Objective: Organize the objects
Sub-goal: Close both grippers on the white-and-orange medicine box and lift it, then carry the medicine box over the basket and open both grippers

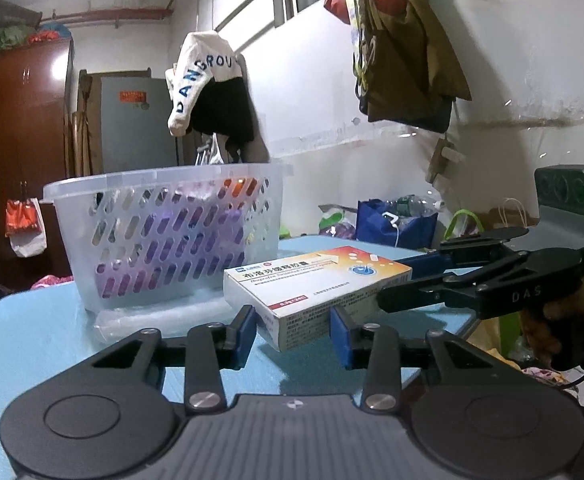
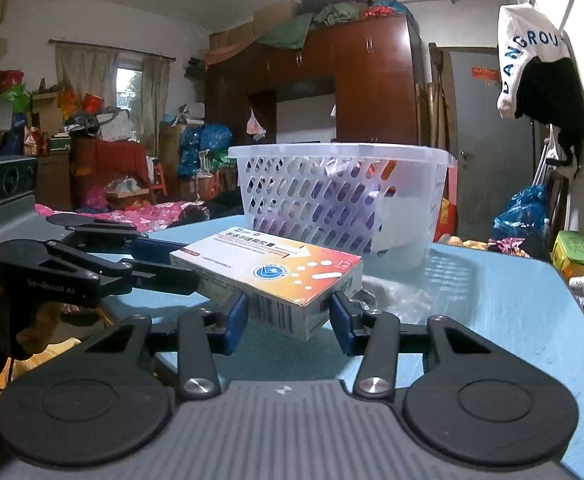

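On the blue counter (image 1: 44,332), both the left gripper (image 1: 293,330) and right gripper (image 2: 288,320) clamp their fingers on the medicine box (image 1: 316,280); uneven pulling could crush or twist it before the basket (image 1: 164,184).

Both fisheye views are dim indoors, lit by ceiling light near twelve o'clock; a window (image 2: 126,88) glows pale at ten o'clock. Edges bow and darken at the corners, the blue table (image 2: 512,300) shows soft glare, and the background is slightly soft

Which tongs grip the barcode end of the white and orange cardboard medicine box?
The right tongs; the left tongs grip the medicine box's opposite end, printed with small text.
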{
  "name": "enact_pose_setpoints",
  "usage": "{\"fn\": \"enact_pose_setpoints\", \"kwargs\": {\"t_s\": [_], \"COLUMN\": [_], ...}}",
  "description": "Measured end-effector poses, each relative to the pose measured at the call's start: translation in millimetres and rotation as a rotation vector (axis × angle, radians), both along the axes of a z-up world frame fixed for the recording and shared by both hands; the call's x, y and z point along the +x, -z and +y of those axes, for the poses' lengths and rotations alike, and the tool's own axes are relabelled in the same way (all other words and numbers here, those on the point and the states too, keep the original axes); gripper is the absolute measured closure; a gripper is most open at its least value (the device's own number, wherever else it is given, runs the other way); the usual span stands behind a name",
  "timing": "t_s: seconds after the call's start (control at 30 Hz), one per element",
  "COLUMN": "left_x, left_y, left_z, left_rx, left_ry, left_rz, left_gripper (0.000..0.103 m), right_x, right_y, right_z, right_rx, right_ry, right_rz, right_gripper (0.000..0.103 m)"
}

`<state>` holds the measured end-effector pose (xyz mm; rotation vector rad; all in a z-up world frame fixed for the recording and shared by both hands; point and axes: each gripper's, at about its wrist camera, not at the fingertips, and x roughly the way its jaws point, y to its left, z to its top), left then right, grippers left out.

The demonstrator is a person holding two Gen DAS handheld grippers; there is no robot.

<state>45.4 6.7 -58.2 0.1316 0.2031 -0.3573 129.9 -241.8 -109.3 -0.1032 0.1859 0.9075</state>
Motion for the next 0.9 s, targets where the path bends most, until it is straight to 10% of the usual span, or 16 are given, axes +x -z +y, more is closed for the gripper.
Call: {"fn": "enact_pose_setpoints", "kwargs": {"t_s": [0.47, 0.9], "left_x": [-13.8, 43.9], "left_y": [-31.2, -133.9], "left_z": [4.6, 17.3], "left_rx": [0.008, 0.077], "left_ry": [-0.033, -0.111], "left_rz": [-0.115, -0.241], "left_gripper": [0.060, 0.060], "right_x": [-2.4, 67.3], "right_y": [-37.6, -133.2], "right_z": [11.8, 51.6], "right_rx": [0.006, -0.008], "right_ry": [-0.005, 0.006], "right_rz": [-0.111, -0.208], "right_gripper": [0.059, 0.059]}}
